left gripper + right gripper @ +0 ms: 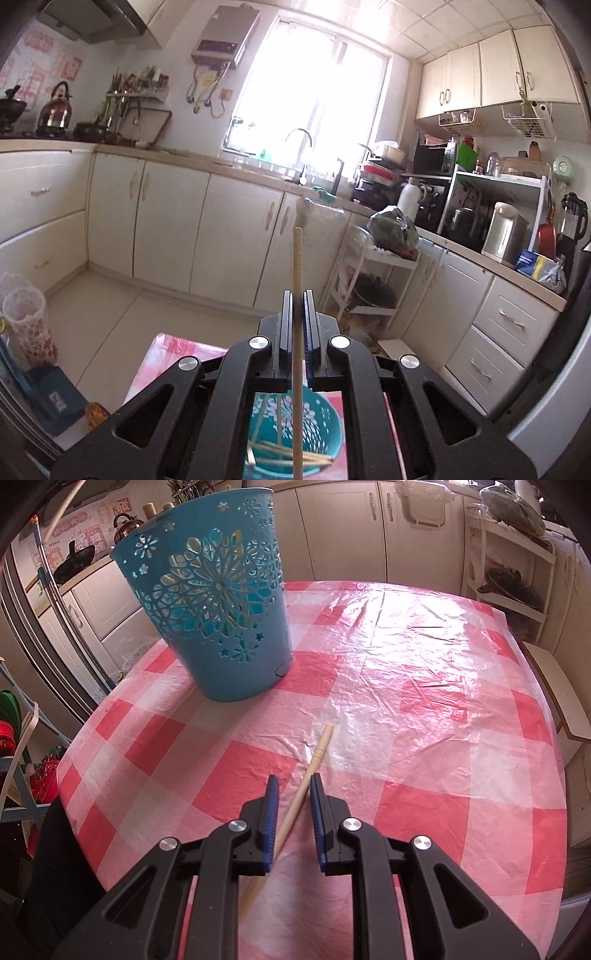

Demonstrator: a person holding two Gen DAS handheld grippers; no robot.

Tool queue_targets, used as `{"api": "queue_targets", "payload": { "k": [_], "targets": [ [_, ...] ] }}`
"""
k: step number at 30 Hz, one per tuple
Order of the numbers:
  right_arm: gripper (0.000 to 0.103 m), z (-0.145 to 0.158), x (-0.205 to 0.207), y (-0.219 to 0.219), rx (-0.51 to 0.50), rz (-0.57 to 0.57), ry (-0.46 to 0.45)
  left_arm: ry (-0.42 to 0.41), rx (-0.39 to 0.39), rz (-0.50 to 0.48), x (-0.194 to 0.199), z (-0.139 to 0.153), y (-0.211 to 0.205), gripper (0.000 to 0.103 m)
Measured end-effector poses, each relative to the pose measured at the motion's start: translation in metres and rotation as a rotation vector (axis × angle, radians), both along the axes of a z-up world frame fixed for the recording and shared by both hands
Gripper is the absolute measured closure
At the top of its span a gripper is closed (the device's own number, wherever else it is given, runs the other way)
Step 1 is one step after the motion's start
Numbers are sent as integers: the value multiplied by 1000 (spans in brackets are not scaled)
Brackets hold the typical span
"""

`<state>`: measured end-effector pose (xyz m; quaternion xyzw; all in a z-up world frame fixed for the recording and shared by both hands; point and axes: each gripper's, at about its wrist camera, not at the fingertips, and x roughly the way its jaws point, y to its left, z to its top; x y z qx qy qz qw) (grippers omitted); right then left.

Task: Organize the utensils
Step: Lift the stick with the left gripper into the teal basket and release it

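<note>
My left gripper (297, 295) is shut on a wooden chopstick (297, 258) that sticks out forward past its fingertips. It hangs high over the teal cut-out basket (327, 424), where several chopsticks (291, 456) lie on the bottom. In the right wrist view the same basket (207, 609) stands upright on the far left of the pink checked tablecloth (406, 701). My right gripper (293, 779) is low over the cloth, its jaws narrowly apart. A second chopstick (317, 755) runs slantwise between them, against the right fingertip and the left pad, its far end near the cloth.
Cream cabinets, a sink under a bright window and a crowded counter with appliances fill the left wrist view. A white trolley (369, 280) stands beyond the table. A patterned cup (29, 325) and a blue box (55, 395) sit at the left.
</note>
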<state>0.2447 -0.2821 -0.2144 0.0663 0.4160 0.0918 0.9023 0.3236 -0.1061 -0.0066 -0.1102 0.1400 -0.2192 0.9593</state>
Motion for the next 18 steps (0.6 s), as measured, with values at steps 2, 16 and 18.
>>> {"api": "queue_targets", "payload": {
  "k": [2,16,18],
  "targets": [
    [85,0,-1,0,-5,1,-2,-19,5,42,11,-6,-9,98],
    [65,3,1,-1,50,40,4,97,169,123,31,-88,-24,98],
    [65,3,3,0,55,40,8,115,176,113,25,-90,-18,97]
  ]
}}
